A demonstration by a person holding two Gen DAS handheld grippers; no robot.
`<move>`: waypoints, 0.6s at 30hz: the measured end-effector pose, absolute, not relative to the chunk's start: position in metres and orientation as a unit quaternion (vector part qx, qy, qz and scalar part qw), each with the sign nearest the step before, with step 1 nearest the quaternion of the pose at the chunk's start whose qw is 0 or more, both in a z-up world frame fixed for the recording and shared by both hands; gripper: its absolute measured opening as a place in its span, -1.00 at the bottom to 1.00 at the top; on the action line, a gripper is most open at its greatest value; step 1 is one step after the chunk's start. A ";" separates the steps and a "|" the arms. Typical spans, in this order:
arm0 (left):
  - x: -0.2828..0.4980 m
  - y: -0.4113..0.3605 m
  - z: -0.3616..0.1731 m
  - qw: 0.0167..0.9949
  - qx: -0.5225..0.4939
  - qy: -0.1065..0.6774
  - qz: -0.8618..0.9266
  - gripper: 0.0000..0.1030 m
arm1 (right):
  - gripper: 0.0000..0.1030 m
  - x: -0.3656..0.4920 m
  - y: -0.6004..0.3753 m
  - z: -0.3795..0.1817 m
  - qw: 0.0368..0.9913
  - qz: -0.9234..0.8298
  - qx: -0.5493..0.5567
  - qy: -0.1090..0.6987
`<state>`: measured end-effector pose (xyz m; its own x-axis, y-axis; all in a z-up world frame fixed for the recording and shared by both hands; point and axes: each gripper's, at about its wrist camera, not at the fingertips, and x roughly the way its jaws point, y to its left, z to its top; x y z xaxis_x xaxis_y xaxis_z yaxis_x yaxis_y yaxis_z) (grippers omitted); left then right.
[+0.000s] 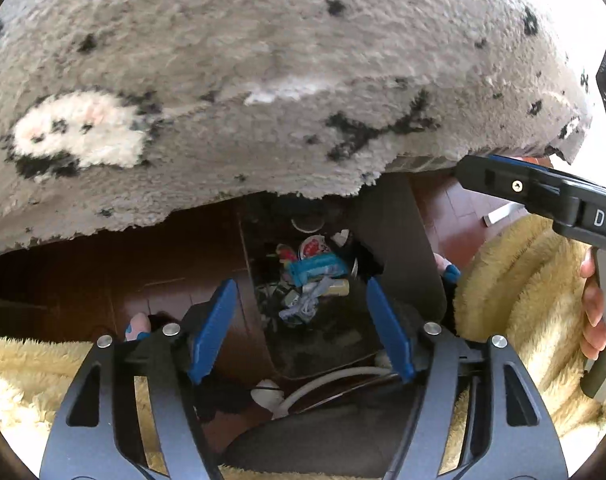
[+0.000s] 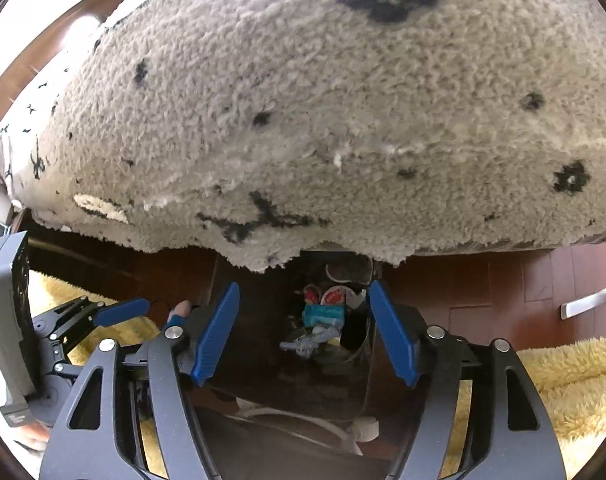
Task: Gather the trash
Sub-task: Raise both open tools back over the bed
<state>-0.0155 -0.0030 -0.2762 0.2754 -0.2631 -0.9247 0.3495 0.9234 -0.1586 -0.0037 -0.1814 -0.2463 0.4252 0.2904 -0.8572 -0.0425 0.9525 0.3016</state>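
Below both of your tools sits the dark, open-topped trash bin (image 1: 335, 344), standing on the reddish-brown wooden floor (image 1: 455, 216) at the ragged edge of the shaggy grey rug with black flower marks (image 1: 263, 80). Your left gripper (image 1: 301, 330) points steeply down over the bin's mouth with its blue-padded fingers (image 1: 213, 330) spread wide and nothing between them. Your right gripper (image 2: 303, 330) hangs over the same opening, its blue pads (image 2: 391, 332) equally far apart and empty. Inside the bin you can see the collected trash (image 1: 315, 280): a crumpled teal wrapper (image 2: 323, 314), a round lid with red print (image 1: 313, 246) and a twisted scrap of grey paper (image 2: 309, 344) lying on top of the heap. A white cable (image 1: 331, 380) curves along the floor just beside the bin's near wall. Fluffy yellow fabric (image 1: 515, 280) spreads on both sides of the bin, and your hand (image 1: 593, 312) shows at the right edge of the left view, wrapped round the other tool's handle.
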 end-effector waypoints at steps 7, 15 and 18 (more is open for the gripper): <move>-0.019 -0.001 -0.234 0.822 0.033 0.531 -0.200 0.37 | 0.38 -0.014 -0.188 -0.200 0.858 0.129 0.130 0.479; 0.009 0.010 -0.155 0.865 0.054 0.459 -0.193 0.55 | 0.47 0.012 -0.207 -0.100 0.910 0.126 0.080 0.386; 0.031 0.014 -0.125 0.883 0.064 0.432 -0.172 0.62 | 0.48 0.034 -0.208 -0.075 0.920 0.127 0.050 0.368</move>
